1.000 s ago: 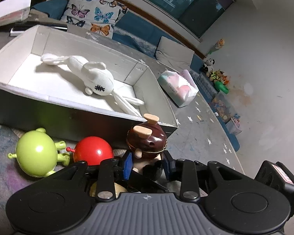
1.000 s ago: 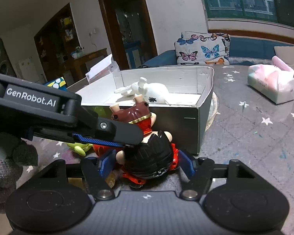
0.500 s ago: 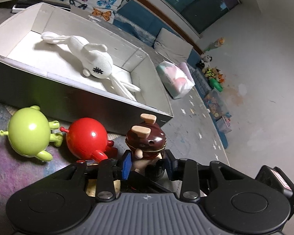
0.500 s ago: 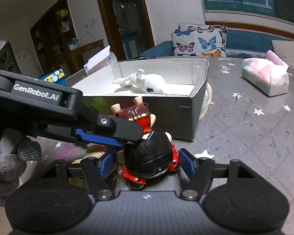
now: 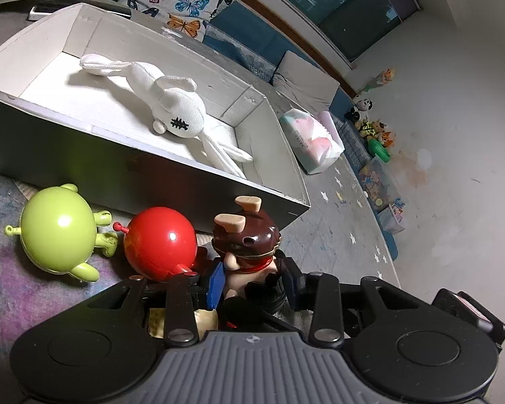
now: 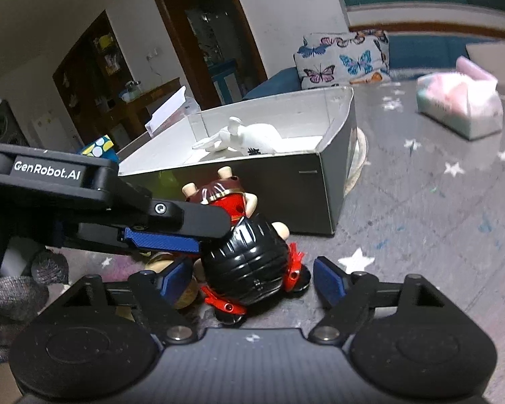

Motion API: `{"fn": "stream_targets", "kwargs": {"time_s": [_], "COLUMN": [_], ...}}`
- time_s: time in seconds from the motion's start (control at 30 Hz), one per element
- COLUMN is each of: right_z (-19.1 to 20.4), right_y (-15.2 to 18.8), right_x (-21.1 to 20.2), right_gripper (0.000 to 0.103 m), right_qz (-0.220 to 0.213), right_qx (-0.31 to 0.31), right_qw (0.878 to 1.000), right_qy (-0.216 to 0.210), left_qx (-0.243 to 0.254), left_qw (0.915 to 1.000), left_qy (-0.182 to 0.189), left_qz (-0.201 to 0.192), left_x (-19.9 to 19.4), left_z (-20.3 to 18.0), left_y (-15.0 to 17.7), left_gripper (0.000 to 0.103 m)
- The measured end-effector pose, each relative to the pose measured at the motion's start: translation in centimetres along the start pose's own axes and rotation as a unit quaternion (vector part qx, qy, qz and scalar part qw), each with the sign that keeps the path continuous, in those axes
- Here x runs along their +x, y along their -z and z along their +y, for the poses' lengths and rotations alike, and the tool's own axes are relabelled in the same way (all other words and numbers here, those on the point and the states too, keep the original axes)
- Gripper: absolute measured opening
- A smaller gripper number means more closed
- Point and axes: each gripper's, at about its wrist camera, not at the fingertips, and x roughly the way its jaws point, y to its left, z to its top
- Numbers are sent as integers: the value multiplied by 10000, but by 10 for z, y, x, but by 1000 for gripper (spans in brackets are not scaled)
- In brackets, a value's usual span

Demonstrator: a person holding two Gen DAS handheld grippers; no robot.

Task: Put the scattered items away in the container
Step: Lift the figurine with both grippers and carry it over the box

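The left gripper (image 5: pixel 252 277) pinches the brown-capped figurine (image 5: pixel 247 240) by its body, blue pads pressed against both sides, held low and level. In the right wrist view it reaches in from nine o'clock. The right gripper (image 6: pixel 252 277) is spread around the black-haired figurine (image 6: pixel 247 269), pads apart from it. At ten o'clock of the left gripper lie the red ball toy (image 5: pixel 160 242) and green alien toy (image 5: pixel 59 235). Beyond, at twelve, the box (image 5: pixel 84 155) holds the white plush rabbit (image 5: pixel 165 107).
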Motion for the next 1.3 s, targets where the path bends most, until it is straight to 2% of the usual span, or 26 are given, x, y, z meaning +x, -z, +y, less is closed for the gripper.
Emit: {"fn": "stream_targets", "kwargs": {"time_s": [0.4, 0.67, 0.83, 1.0, 1.17, 1.3], "right_z": [5, 22, 36, 40, 32, 26], "right_y": [5, -7, -32, -66, -95, -106], "right_x": [-6, -29, -40, -29, 0, 27], "right_gripper": [78, 78, 78, 78, 78, 78], "right_qz": [-83, -345, -650, -815, -678, -466], "right_qx": [3, -286, -571, -830, -811, -834], "right_qw": [9999, 9986, 9958, 9929, 9943, 9952], "right_qy": [144, 268, 299, 243, 162, 197], "left_qx": [-16, 185, 352, 416, 270, 35], "left_qw": [9999, 9991, 9974, 9956, 9956, 9964], "left_qy": [128, 349, 435, 381, 316, 320], "left_qz": [40, -156, -459, -751, -840, -780], "left_x": [3, -22, -41, -44, -30, -13], "left_z": [-3, -23, -37, -42, -28, -9], "left_y": [2, -4, -24, -53, -80, -95], "left_gripper": [41, 41, 41, 41, 41, 40]}}
